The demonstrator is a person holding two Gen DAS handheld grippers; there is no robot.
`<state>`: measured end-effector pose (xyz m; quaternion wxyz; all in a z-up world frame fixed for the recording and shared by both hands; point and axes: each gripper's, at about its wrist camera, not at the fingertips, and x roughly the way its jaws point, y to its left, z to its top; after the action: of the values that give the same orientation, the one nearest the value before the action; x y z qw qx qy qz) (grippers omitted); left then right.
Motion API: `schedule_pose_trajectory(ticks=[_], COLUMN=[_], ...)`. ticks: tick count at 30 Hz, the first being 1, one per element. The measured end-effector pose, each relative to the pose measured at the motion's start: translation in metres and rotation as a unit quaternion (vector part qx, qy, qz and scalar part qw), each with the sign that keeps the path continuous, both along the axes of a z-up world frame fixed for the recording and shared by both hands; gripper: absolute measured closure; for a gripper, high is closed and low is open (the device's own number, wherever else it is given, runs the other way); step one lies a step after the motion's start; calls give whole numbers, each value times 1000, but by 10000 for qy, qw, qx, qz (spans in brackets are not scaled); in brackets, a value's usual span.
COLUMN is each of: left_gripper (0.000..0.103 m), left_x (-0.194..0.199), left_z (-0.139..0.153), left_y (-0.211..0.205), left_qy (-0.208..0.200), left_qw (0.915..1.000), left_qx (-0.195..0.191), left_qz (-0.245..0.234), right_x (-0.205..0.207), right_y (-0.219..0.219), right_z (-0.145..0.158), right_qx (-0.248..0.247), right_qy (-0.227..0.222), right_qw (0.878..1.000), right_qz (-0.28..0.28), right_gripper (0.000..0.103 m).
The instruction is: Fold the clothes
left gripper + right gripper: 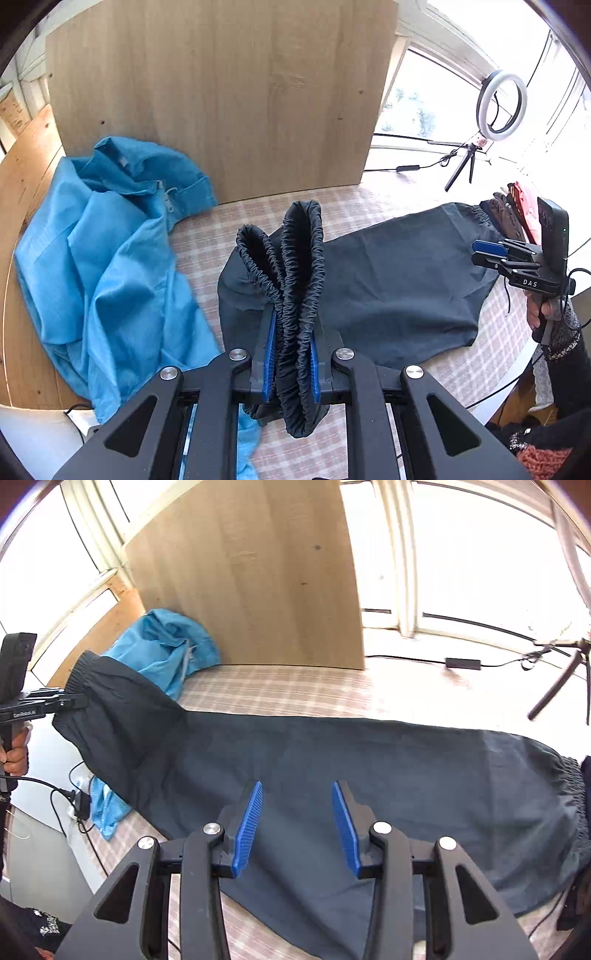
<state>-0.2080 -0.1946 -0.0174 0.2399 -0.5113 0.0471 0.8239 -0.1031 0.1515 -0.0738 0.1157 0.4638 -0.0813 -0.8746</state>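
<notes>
dark trousers [369, 768]: we see thin matt woven cloth, mostly smooth; elastic hems [295, 266] are tightly ruched and ribbed.
blue garment [110, 258]: we read light crinkly cloth with a faint sheen, and a pale zip.
checked cover [288, 690]: soft woven cloth on the counter, matt, pink-and-white plaid.
upright board [221, 92]: pale wood-grain panel, smooth, matt, a few small dark holes.
left tongs [293, 354]: we note matt black plastic arms, shiny metal rivets, ridged blue pads.
right tongs [297, 823]: same build as the left, ribbed blue pads.
ring light [501, 106]: glossy white ring on a black tripod.
</notes>
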Motion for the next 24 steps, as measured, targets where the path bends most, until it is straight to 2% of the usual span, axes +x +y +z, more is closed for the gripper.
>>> schedule_pose_trajectory(ticks=[3, 6, 9, 12, 14, 18, 24], left_gripper=[90, 89, 90, 90, 90, 90, 90], left_x=[3, 7, 8, 8, 10, 14, 13], left_z=[-2, -12, -35, -66, -86, -112, -129], left_y=[83, 177, 271, 349, 392, 447, 482], left_qy=[34, -10, -164, -514, -686, -806, -961], left_qw=[9994, 9975, 9944, 9896, 9876, 9866, 9841], left_qx=[248, 478, 614, 793, 783, 545, 426], left_qz=[-234, -513, -850, -1081, -1172, -1312, -1433], right_x=[12, 37, 56, 67, 71, 75, 76], right_y=[91, 167, 212, 248, 263, 273, 287], right_z=[-6, -7, -5, -2, -5, -13, -19], right_qx=[-85, -59, 233, 169, 137, 285, 149], right_qy=[-111, -190, -193, -194, -198, -257, -283], right_qw=[9988, 9974, 9970, 9969, 9968, 9971, 9970], right_qz=[-476, -697, -718, -744, -767, -662, -709], right_gripper=[64, 64, 64, 64, 64, 64, 64])
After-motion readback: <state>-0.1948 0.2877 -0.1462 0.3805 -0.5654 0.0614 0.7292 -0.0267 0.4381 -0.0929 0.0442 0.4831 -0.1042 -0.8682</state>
